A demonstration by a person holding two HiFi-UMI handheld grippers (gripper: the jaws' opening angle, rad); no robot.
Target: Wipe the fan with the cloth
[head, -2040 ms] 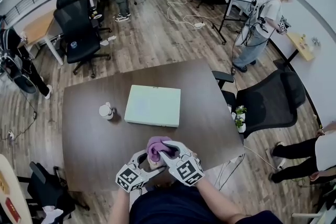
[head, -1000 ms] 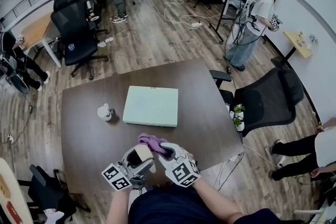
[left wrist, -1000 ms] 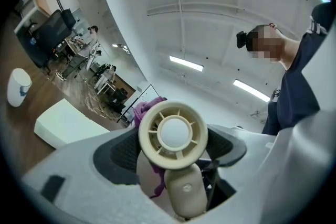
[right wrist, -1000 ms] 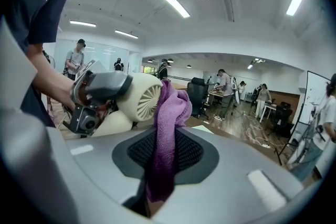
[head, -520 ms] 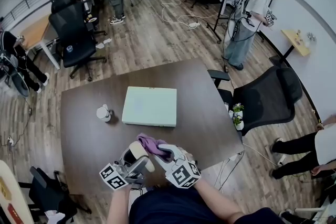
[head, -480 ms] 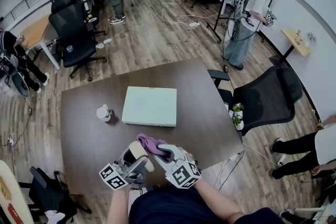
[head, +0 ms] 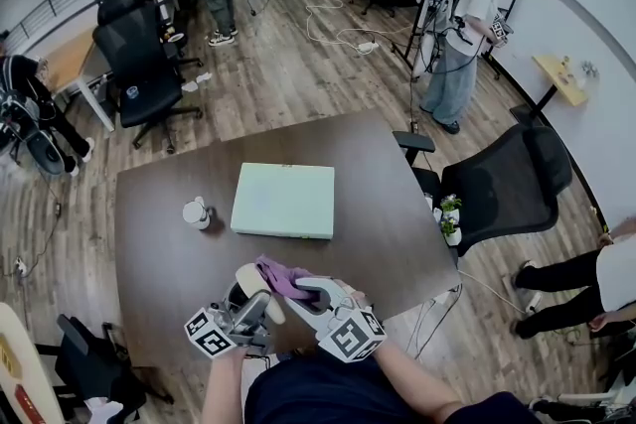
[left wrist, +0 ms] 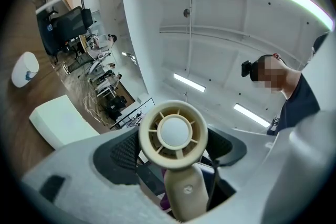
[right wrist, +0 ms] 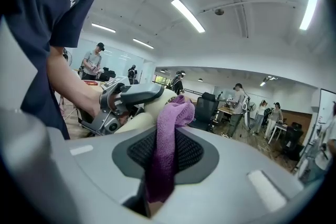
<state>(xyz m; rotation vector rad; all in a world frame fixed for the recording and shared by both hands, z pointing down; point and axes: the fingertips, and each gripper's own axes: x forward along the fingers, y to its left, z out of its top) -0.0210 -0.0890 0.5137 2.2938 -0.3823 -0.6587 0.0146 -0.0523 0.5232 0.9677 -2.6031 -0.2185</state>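
A small cream hand fan stands upright between the jaws of my left gripper, which is shut on its handle. In the head view the fan is held above the near edge of the table, with the left gripper below it. My right gripper is shut on a purple cloth. The cloth lies against the fan's head, and the right gripper sits just right of it. The fan's front face is hidden behind the cloth in the right gripper view.
On the dark brown table lie a pale green flat box and a small white bottle. A small potted plant stands at the right edge, beside a black office chair. Several people stand farther off.
Both grippers have risen slightly and rolled. The left gripper has drifted left and toward me with the fan. The cloth has stayed on the fan's head throughout.
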